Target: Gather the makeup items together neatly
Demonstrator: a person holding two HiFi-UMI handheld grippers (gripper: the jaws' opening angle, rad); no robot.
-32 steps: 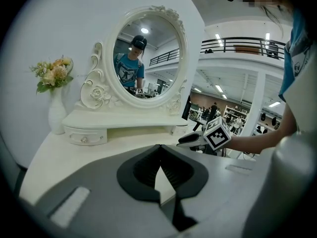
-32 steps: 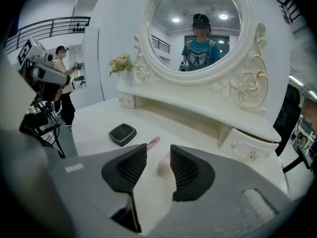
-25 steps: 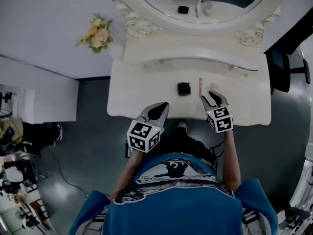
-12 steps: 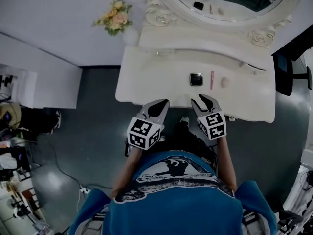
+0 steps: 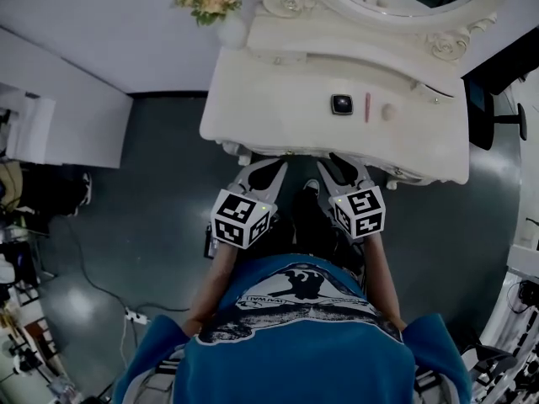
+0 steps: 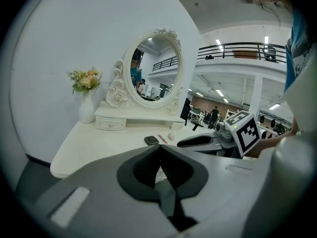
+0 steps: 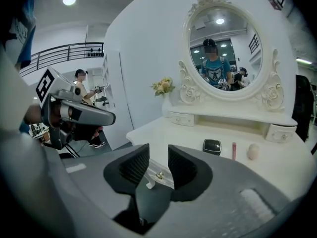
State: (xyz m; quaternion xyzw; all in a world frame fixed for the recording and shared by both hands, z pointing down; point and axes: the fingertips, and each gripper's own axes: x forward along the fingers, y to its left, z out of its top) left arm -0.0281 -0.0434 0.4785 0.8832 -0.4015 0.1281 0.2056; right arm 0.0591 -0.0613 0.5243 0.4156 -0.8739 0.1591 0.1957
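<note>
Black square compact (image 5: pixel 341 103), pink tube (image 5: pixel 367 107) and pale round sponge (image 5: pixel 388 112) line the white tabletop (image 5: pixel 253 99) — left gripper (image 5: pixel 261 171) jaws together, right gripper (image 5: pixel 337 165) empty, jaws just closing yet apart — a careless nudge could roll the tube off

**Setting:** staged dressing corner inside a large open hall, more lab or studio than home.

**Furnishing:** white carved bench (image 5: pixel 253 99) with small drawers. Oval mirror (image 7: pixel 225 46) in a scrolled frame. Vase of flowers (image 6: pixel 85 95). All stand against a plain white partition wall (image 5: pixel 101 32).

**On the bench:** black compact (image 5: pixel 341 103), pink tube (image 5: pixel 367 106), pale sponge (image 5: pixel 388 111).

**Surroundings:** bare grey floor (image 5: pixel 152 192). Loose cable with power strip (image 5: pixel 130 316). Cluttered equipment (image 5: pixel 17 343) at the left edge. Black office chair (image 5: pixel 477 101).

**Beyond:** railed mezzanine (image 6: pixel 247 46), strip ceiling lights (image 6: pixel 266 39), people (image 6: pixel 214 115) standing among workstations.
</note>
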